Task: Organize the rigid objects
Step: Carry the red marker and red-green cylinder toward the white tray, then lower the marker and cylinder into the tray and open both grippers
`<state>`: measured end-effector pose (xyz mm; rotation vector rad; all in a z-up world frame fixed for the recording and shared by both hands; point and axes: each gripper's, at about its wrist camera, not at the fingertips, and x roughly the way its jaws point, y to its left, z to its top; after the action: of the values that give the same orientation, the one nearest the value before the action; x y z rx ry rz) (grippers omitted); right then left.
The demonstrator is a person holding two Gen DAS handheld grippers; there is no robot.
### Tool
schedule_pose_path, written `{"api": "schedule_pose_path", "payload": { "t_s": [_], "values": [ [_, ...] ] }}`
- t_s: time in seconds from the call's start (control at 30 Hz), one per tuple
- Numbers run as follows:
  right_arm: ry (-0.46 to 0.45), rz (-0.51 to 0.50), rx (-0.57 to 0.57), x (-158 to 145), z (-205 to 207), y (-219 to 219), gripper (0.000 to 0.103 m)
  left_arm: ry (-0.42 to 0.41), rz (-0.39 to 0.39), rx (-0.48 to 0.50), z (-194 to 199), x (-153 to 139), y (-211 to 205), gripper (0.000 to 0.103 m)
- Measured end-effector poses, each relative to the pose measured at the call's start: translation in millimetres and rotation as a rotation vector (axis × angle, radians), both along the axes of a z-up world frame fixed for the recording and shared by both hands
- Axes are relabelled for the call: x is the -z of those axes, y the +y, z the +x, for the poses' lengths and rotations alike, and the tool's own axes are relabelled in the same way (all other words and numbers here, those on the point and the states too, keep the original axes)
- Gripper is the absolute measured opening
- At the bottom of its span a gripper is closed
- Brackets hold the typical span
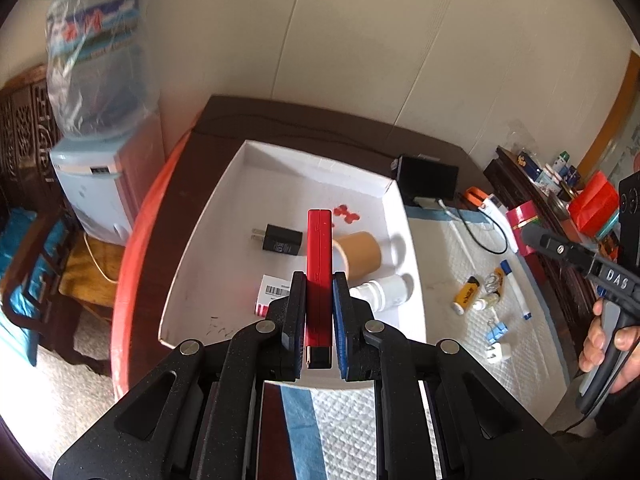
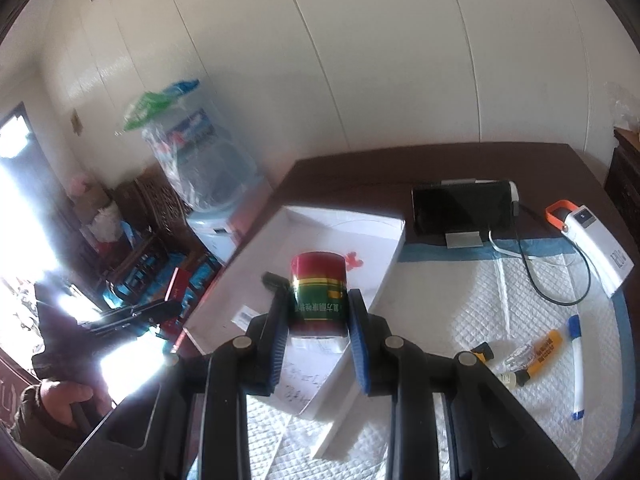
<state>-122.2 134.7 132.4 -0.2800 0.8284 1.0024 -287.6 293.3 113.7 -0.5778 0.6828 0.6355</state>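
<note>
Left wrist view: a red flat box (image 1: 319, 272) is pinched by the left gripper (image 1: 319, 320) jaws above the white tray (image 1: 200, 248), where a black charger (image 1: 280, 241), tape roll (image 1: 358, 254) and white bottle (image 1: 386, 290) are held. Right wrist view: a green jar (image 2: 319, 294) is clamped by the right gripper (image 2: 318, 344) jaws over the tray's near edge on the desk (image 2: 360, 168).

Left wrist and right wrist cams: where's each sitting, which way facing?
Left wrist: above the near edge of the white box, looking forward and down; left gripper clamps a red bar; a hand at right.
Right wrist: right of the box, facing left-forward; right gripper grips a green jar.
Shared: box, black charger, phone stand, water dispenser.
</note>
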Motion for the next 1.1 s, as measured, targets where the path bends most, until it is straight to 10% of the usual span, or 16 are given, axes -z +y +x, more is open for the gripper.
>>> {"api": "schedule_pose_path", "payload": {
  "t_s": [0.67, 0.73, 0.8, 0.83, 1.1],
  "values": [
    [0.124, -0.228, -0.219, 103, -10, 86, 0.028, 0.030, -0.147, -0.065, 33, 63, 62, 0.012],
    [0.121, -0.250, -0.229, 109, -14, 87, 0.031, 0.048, -0.135, -0.095, 29, 64, 64, 0.035],
    [0.114, -0.263, -0.219, 111, -15, 86, 0.058, 0.052, -0.106, -0.132, 24, 62, 64, 0.095],
    [0.113, -0.260, -0.208, 110, -14, 85, 0.080, 0.046, -0.091, -0.150, 21, 60, 63, 0.103],
    [0.070, -0.226, -0.169, 92, -19, 76, 0.086, 0.036, -0.031, -0.195, 10, 41, 49, 0.103]
  ]
}}
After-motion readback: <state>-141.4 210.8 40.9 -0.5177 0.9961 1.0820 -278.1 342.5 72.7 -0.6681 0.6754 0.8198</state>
